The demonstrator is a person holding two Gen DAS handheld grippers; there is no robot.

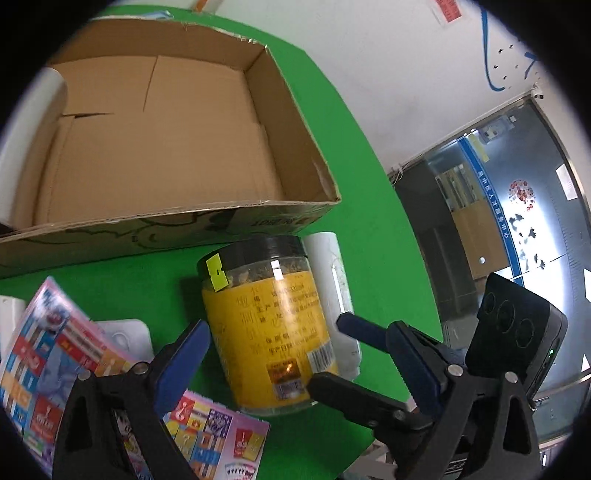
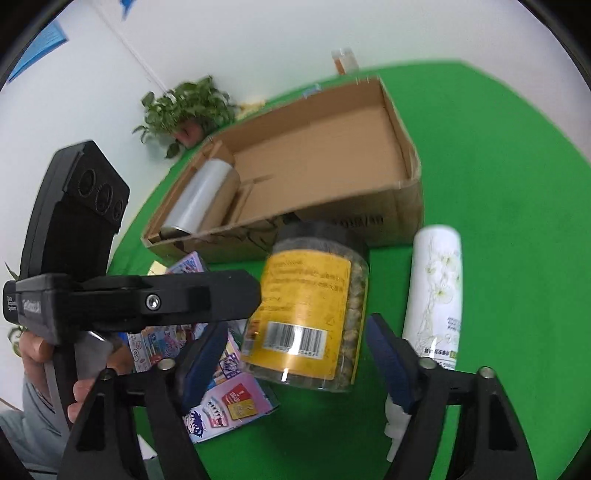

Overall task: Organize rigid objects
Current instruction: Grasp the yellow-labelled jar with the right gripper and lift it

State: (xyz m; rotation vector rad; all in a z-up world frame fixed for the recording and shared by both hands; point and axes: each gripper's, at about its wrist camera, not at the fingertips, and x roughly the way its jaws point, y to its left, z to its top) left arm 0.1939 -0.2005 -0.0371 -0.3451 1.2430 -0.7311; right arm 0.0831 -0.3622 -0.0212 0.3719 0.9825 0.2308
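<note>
Both grippers, left [image 1: 303, 373] and right [image 2: 295, 354], tilt steeply down, jaws apart astride the lying jar [image 2: 310, 314].

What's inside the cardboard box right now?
The cardboard box holds one roll of clear film against its left end wall. The remaining floor looks bare; the strip behind the near wall is hidden.

a green desk [image 2: 498, 184] stood against a white wall [image 2: 258, 37]. a potted plant [image 2: 184, 107] sat by that wall at the desk's far edge. blue tape [image 1: 487, 55] and a red notice [image 1: 448, 9] marked the wall, beside a glass door [image 1: 517, 206].
</note>
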